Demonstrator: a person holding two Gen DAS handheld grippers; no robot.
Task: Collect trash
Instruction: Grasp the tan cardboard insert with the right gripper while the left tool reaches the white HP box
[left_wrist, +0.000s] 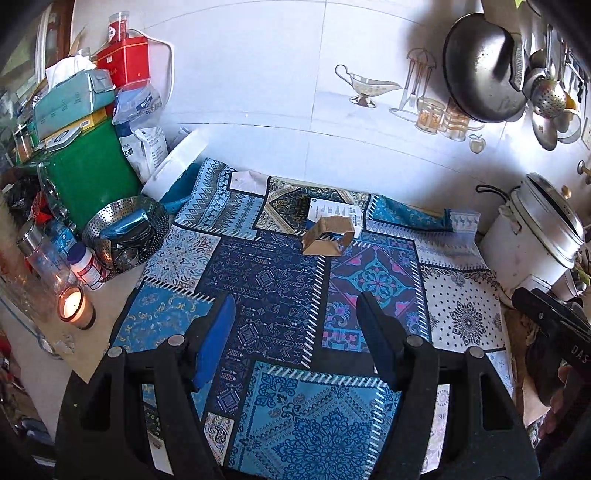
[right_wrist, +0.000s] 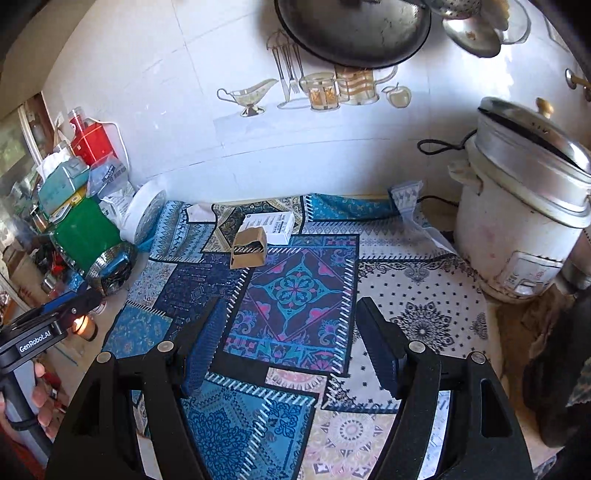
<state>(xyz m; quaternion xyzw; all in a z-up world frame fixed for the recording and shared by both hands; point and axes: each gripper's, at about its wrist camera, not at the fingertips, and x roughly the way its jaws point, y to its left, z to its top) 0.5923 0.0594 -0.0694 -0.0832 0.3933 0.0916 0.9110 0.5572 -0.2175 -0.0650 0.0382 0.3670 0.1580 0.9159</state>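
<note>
Left gripper (left_wrist: 295, 332): jaws spread wide, nothing between them, hanging over the near part of the patterned cloth (left_wrist: 266, 302).
Right gripper (right_wrist: 288, 339): likewise spread and empty, just beside the left one.
Cardboard piece (left_wrist: 327, 236): bent brown scrap on the far middle of the cloth, touching a white box (right_wrist: 269, 227) behind it.
Left clutter: lit candle (left_wrist: 75, 306) near the cloth's edge.
Right: white rice cooker (right_wrist: 517, 221).

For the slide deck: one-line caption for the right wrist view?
Right gripper, jaws open and empty, faces a cardboard piece and white box on the patterned cloth.
</note>
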